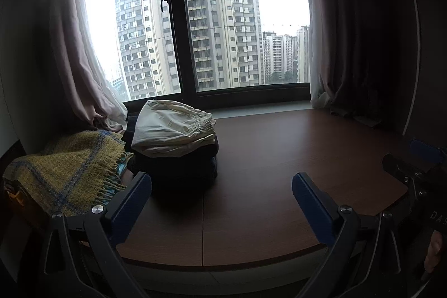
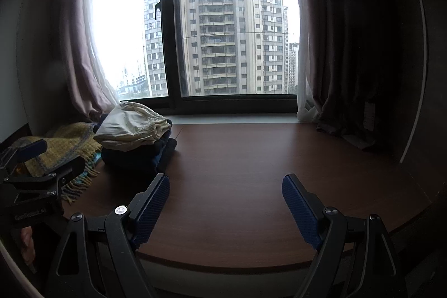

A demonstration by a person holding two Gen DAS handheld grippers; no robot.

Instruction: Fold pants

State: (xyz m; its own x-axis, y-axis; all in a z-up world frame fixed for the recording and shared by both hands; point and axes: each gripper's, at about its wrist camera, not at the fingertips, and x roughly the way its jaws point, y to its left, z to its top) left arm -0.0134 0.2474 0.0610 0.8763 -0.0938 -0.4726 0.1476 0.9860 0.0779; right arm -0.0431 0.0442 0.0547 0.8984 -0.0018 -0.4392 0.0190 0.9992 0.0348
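Observation:
Folded cream pants (image 1: 173, 127) with an elastic waistband lie on top of a stack of dark folded clothes (image 1: 178, 166) at the back left of the brown wooden platform (image 1: 279, 164). The stack also shows in the right wrist view (image 2: 131, 127). My left gripper (image 1: 220, 186) is open and empty, just in front of the stack. My right gripper (image 2: 225, 186) is open and empty over bare wood, to the right of the stack. Each gripper shows at the edge of the other's view: the right one (image 1: 419, 175), the left one (image 2: 33, 172).
A yellow and blue fringed blanket (image 1: 67, 172) lies left of the stack. Curtains hang at both sides of a large window (image 1: 223, 18) behind the platform. The platform's front edge (image 1: 223, 267) is just below the grippers.

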